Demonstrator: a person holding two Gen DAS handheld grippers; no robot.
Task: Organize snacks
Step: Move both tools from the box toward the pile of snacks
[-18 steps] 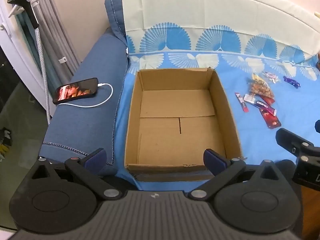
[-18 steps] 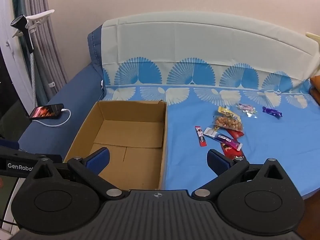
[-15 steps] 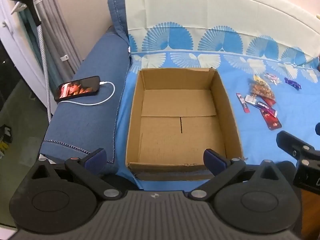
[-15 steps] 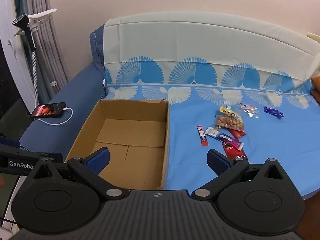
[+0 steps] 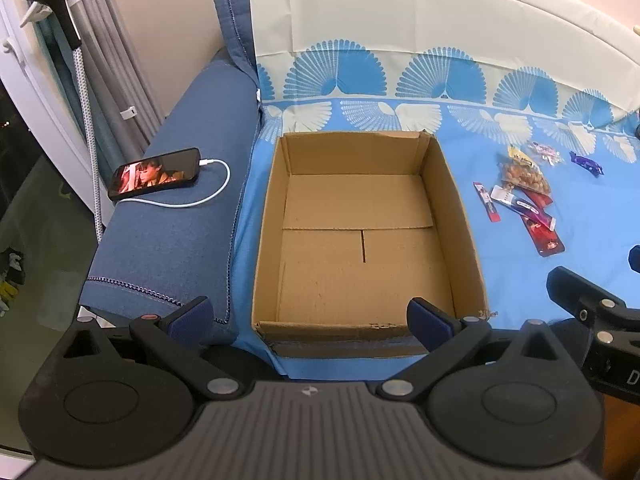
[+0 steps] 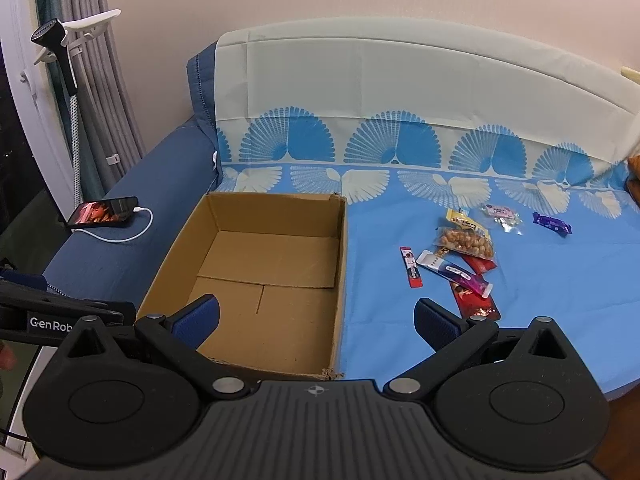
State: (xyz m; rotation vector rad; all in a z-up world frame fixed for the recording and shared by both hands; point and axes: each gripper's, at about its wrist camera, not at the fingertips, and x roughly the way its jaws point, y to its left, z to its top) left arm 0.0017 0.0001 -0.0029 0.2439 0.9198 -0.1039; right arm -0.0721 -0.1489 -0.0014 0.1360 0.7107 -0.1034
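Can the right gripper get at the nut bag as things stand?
Probably yes. The right gripper is open and holds nothing, and the nut bag lies on top of the snack pile on the sheet, right of the box, with nothing between them.

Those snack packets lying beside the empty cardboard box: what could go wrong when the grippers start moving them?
1. The clear bag of nuts overlaps the red packet, so a grab might drag both.
2. The flat dark red wrapper hugs the soft blue bedsheet; the open right gripper may pinch cloth instead.
3. The brown cardboard box could slide if nudged.
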